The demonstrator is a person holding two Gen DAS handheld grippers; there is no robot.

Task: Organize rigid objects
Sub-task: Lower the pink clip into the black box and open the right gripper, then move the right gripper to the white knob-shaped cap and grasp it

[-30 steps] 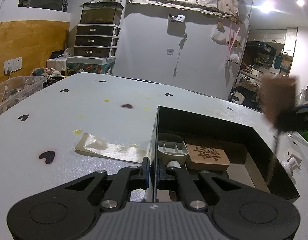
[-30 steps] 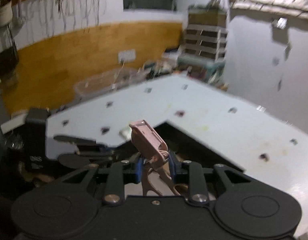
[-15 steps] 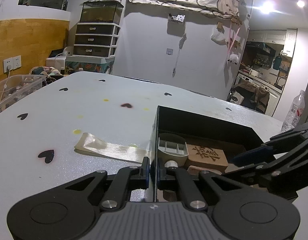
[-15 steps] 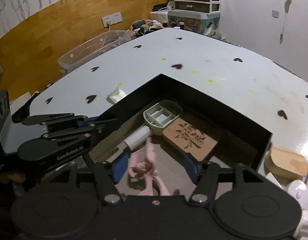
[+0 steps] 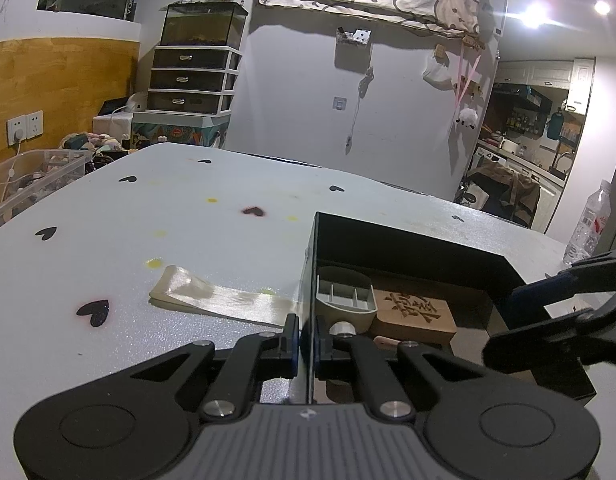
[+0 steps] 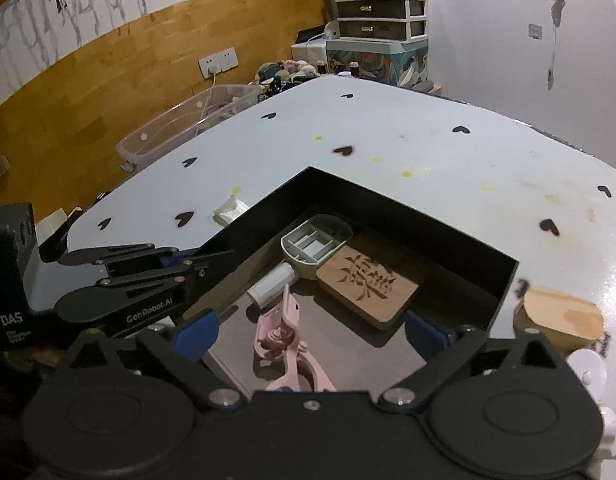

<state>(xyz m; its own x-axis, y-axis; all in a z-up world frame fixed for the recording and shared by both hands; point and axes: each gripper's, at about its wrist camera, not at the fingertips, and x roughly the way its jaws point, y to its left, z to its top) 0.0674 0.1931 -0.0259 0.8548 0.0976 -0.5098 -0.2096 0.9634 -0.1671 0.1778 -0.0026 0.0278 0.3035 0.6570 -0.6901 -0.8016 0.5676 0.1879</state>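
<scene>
Black box (image 6: 460, 240) wall is pinched by the left tool (image 5: 305, 340). Pink clip (image 6: 285, 340) is seen lying on the box floor, beneath the right tool (image 6: 308, 332), whose jaws are spread wide and empty above the tabletop (image 6: 428, 160).

desk (image 6: 388, 148): showing a pale grey-white top printed with small dark hearts and spotted with yellow stains
black box (image 6: 408, 216): sitting open directly on the desk
tape strip (image 5: 211, 296): lying flat just beside the box's left wall
wooden block (image 6: 560, 320): resting beside the box's right corner
white round pieces (image 6: 588, 368): lying next to that block
</scene>
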